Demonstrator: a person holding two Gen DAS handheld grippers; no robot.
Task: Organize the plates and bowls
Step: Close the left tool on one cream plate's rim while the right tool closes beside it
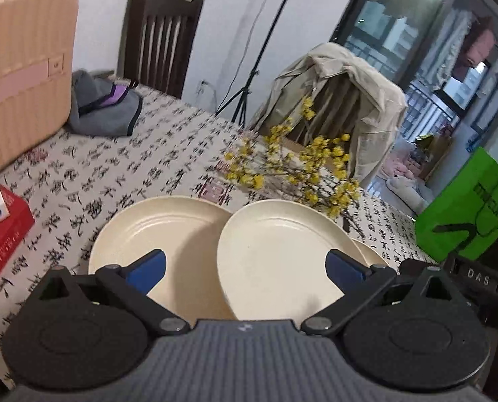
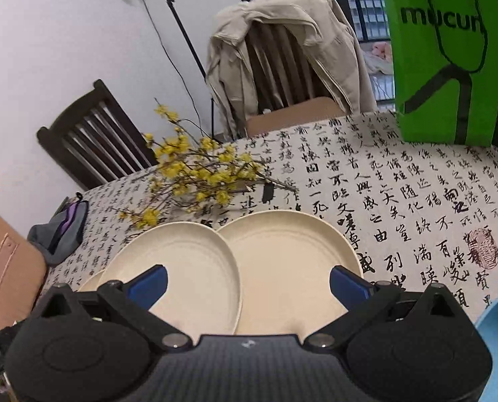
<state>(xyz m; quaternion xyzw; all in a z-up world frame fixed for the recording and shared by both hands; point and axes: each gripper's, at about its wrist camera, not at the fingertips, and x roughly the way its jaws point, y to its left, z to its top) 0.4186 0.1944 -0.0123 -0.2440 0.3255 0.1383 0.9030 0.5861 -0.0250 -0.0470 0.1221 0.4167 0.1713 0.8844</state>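
Your left gripper (image 1: pixel 245 266) has its blue fingers spread wide and holds nothing, hovering above two cream plates on the calligraphy tablecloth (image 1: pixel 121 164). In its view the left plate (image 1: pixel 155 234) lies flat at 11 o'clock from the fingers, and the right plate (image 1: pixel 275 254) overlaps its edge at 1 o'clock, with the rim of a third plate (image 1: pixel 371 251) peeking out from under its right side. Your right gripper (image 2: pixel 249 288) is also wide apart and empty over the same plates, seen there as the nearer plate (image 2: pixel 188 261) and the farther plate (image 2: pixel 289 258). A spray of yellow flowers (image 1: pixel 299 164) lies just beyond the plates at 12 o'clock, its stems touching the cloth near their far rims. A green bag (image 1: pixel 463 207) stands at 2 o'clock, a red box (image 1: pixel 1 234) at 9 o'clock, and a pink suitcase (image 1: pixel 21 67) with a grey pouch (image 1: pixel 104 107) at 10 o'clock. A blue bowl (image 2: pixel 496 335) shows at the right wrist view's 4 o'clock edge.
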